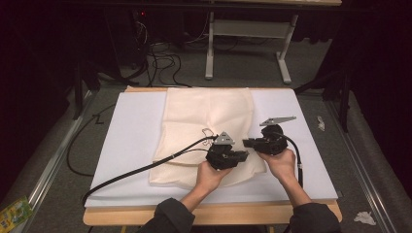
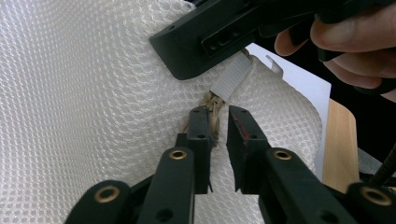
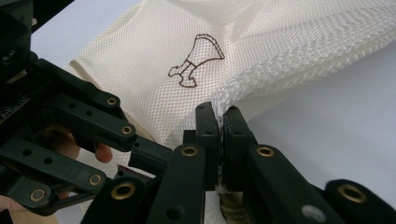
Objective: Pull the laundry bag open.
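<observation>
One cream mesh bag [image 1: 209,131] lies flat on the white board [image 1: 131,141] covering the wooden table [image 1: 214,216], roughly centre, reaching from the far edge almost to the near edge; its near right part is hidden under the two grippers and both hands. Two grippers, two hands, one bag. The left gripper [image 1: 245,154] sits over the bag's near right area, held by the left hand [image 1: 210,175], its cable [image 1: 141,170] trailing left off the board. In the left gripper view its jaws stand narrowly apart around a tan cord or zip-like strip [image 2: 213,114] on the mesh; whether the pads actually press it cannot be told, a gap shows on the right side. The right gripper [image 1: 247,142] is held by the right hand [image 1: 282,162] just right of the left one, jaws pointing left toward it, nearly meeting it. In the right gripper view its jaws [image 3: 220,140] are pinched tight on a bunched edge of the mesh, fabric squeezed between the pads. A small dark outline drawing [image 3: 196,60] is printed on the bag beyond the jaws; what it depicts is hard to make out. Something brass-coloured below the jaws is cut off at the frame bottom. Floor around the table is dim: cables [image 1: 163,60] far, a white table frame [image 1: 248,43] beyond, one green-yellow packet [image 1: 13,213] near left, crumpled white scraps [image 1: 365,217] at right.
</observation>
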Available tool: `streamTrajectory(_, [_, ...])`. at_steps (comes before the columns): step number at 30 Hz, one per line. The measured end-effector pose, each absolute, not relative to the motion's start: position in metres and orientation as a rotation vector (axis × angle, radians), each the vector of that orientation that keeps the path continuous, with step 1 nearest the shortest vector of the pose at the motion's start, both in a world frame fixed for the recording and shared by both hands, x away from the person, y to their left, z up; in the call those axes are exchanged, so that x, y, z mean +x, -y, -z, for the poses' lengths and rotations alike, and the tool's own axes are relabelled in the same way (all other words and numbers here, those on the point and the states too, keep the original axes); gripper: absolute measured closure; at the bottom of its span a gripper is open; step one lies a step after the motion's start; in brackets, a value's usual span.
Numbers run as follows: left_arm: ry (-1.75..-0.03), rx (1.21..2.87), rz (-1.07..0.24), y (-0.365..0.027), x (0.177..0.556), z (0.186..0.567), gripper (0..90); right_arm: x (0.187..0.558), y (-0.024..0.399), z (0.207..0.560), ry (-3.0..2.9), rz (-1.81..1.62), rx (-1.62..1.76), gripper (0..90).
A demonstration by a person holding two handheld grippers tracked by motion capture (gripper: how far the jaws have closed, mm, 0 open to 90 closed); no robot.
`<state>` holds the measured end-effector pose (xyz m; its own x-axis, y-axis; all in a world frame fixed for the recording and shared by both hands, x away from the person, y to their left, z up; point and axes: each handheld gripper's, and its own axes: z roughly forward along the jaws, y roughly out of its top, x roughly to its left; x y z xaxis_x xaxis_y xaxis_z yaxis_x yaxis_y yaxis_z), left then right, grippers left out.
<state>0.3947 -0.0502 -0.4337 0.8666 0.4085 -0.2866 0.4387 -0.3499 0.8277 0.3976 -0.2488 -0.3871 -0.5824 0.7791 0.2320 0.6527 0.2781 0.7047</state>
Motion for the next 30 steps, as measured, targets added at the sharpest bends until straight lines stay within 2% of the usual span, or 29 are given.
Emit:
streamTrajectory(9, [-0.621, 1.989, 0.028, 0.0501, 0.3944, 0.4336, 86.6, 0.3962, 0.2487, 0.3873, -2.389, -1.188, 1.332, 88.9])
streamTrajectory(30, [-0.610, 2.015, 0.029, 0.0440, 0.3942, 0.4244, 87.0, 0.3942, 0.2561, 0.3882, -2.396, -1.149, 1.273, 89.0])
